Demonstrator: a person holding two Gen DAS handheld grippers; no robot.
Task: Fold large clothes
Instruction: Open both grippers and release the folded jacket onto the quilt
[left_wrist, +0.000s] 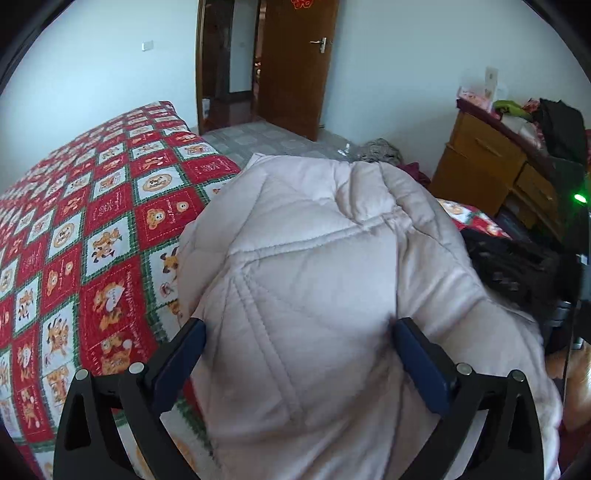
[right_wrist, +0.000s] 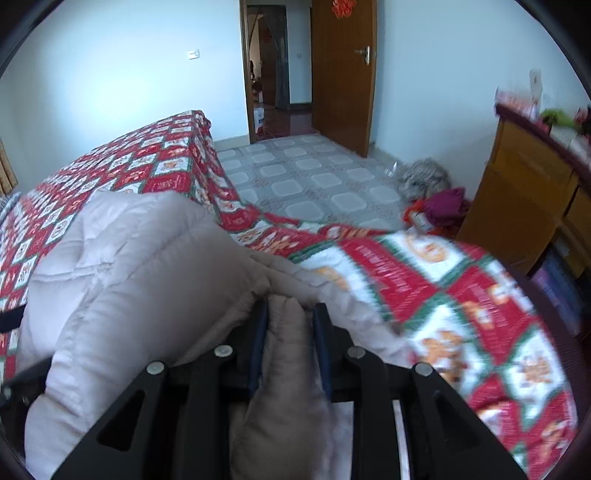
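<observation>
A large pale pink quilted padded coat (left_wrist: 314, 280) lies bunched on the bed with the red, white and green patterned cover (left_wrist: 74, 229). My left gripper (left_wrist: 299, 332) is open, its blue-padded fingers spread wide over the coat's top. In the right wrist view the same coat (right_wrist: 122, 266) bulges at the left. My right gripper (right_wrist: 290, 314) is shut on a thick fold of the coat between its fingers, above the bed cover (right_wrist: 461, 288).
A wooden dresser (left_wrist: 487, 158) with clutter on top stands at the right. A black bag (left_wrist: 517, 266) lies beside the coat. Clothes (right_wrist: 436, 199) are heaped on the tiled floor (right_wrist: 314, 177). An open wooden door (right_wrist: 340, 74) is at the back.
</observation>
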